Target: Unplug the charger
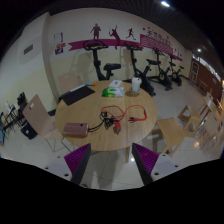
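Beyond the open gripper [111, 163], one round table [95, 108], two wooden chairs [41, 117]

Table [125, 135] ahead w/ cables [112, 121]; exercise bikes [135, 70] behind.

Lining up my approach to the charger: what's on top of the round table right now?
On the round table lie a dark laptop, a white container, a brown box and a tangle of red and white cables. Where the cables plug in cannot be made out. The claw is open, short of the table.
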{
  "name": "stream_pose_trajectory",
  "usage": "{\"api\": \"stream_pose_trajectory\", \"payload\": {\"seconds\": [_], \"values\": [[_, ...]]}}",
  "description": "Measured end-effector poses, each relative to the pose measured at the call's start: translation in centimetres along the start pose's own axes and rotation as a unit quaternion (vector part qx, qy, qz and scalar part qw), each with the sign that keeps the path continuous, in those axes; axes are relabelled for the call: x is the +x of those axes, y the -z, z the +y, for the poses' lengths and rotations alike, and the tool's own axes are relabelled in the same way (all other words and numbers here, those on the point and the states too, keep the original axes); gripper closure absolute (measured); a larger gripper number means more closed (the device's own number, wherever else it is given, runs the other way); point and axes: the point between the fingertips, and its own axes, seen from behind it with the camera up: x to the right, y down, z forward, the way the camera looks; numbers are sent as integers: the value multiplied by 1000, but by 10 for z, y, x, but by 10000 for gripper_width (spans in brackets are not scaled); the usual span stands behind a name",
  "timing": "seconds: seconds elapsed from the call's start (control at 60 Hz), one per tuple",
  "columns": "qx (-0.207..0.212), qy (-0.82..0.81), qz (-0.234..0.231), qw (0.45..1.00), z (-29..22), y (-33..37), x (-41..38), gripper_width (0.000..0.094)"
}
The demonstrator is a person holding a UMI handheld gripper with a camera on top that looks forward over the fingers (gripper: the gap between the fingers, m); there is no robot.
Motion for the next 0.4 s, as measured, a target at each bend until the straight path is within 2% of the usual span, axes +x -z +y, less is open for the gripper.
{"api": "stream_pose_trajectory", "payload": {"seconds": [0.15,0.4], "values": [[11,-2,-4,1000,11,22,0,83],[1,-1,-9,1000,22,21,-3,76]]}}
